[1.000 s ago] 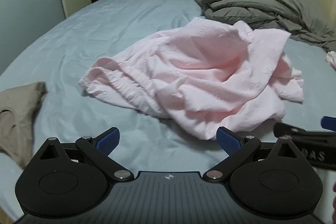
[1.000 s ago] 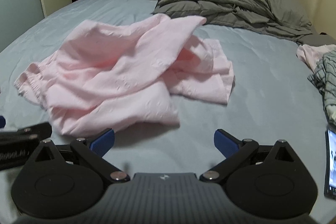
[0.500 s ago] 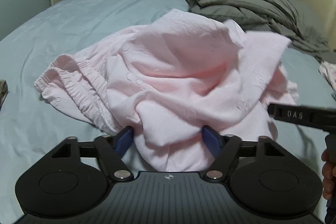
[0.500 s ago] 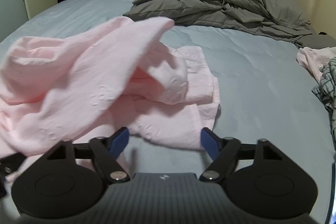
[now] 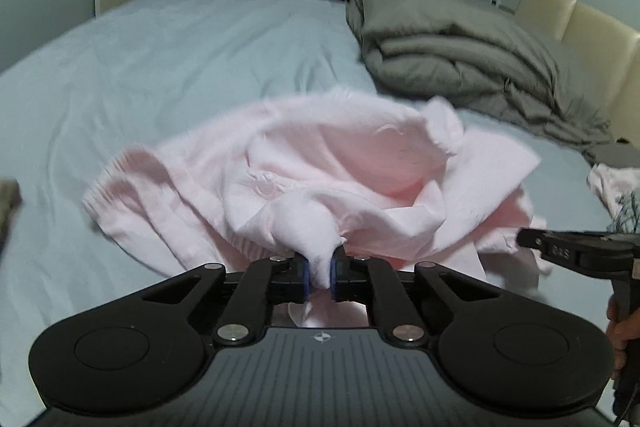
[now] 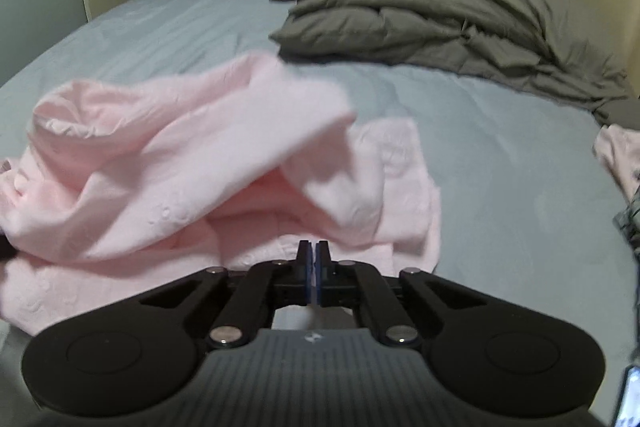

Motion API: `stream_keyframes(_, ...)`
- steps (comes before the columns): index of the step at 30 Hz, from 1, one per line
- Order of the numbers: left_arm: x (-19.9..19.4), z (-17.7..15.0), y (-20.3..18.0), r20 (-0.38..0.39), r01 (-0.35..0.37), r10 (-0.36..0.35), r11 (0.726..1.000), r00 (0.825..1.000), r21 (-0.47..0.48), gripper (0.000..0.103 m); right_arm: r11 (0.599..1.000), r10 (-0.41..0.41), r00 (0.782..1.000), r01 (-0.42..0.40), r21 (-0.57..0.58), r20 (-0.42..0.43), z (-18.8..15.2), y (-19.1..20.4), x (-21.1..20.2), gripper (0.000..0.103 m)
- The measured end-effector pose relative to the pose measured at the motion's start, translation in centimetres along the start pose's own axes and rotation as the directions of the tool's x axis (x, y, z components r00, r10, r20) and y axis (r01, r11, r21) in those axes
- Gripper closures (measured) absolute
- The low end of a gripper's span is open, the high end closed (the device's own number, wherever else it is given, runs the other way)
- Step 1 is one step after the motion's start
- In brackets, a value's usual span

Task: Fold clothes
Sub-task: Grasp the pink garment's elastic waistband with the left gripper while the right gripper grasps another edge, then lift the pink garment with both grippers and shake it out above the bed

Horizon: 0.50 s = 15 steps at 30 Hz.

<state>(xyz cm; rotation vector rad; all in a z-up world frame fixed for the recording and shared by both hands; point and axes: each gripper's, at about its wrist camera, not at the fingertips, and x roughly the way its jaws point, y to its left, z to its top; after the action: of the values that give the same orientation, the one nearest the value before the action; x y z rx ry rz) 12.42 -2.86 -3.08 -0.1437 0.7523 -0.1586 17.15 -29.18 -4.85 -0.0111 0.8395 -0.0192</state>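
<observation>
At the bottom centre of the left wrist view, our left gripper is clamped on a bunched fold of the pink garment, cloth bulging up between the blue pads. In the right wrist view, our right gripper has its pads nearly together at the garment's near edge; we cannot tell whether any cloth is caught between them. The garment lies crumpled in the middle of the pale blue bed sheet, with an elastic-looking band at its left. Behind it, at upper right, sits the folded grey duvet; more clothes lie at the right edge. We judge this to be the opening step: taking hold in order to lift and spread the piece. Next, we need both grips secure, then to raise and draw them apart so the cloth opens flat before any fold.
</observation>
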Motion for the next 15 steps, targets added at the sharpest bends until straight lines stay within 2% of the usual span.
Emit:
stream_keyframes(4, -2.9, 2.9, 1.1, 0.061, -0.006, 0.006, 1.000, 0.998, -0.006, 0.099, 0.996, -0.060, 0.996, 0.064, -0.057, 0.061, 1.6, -1.1, -3.2, 0.103)
stream_keyframes(8, -6.8, 5.8, 2.2, 0.126, -0.021, 0.018, 0.999, 0.992, 0.026, 0.099, 0.992, -0.095, 0.991, 0.102, -0.075, 0.097, 3.1, -3.3, -6.8, 0.103)
stream_keyframes(13, -11.9, 9.0, 3.7, 0.187, -0.054, 0.038, 0.995, 0.982, 0.083, 0.099, 0.985, -0.151, 0.977, 0.162, -0.067, 0.149, 4.6, -5.5, -11.0, 0.103)
stream_keyframes(15, -12.6, 9.9, 4.3, 0.196, -0.071, 0.050, 0.993, 0.979, 0.099, 0.099, 0.978, -0.185, 0.969, 0.198, -0.063, 0.165, 4.9, -6.3, -12.2, 0.103)
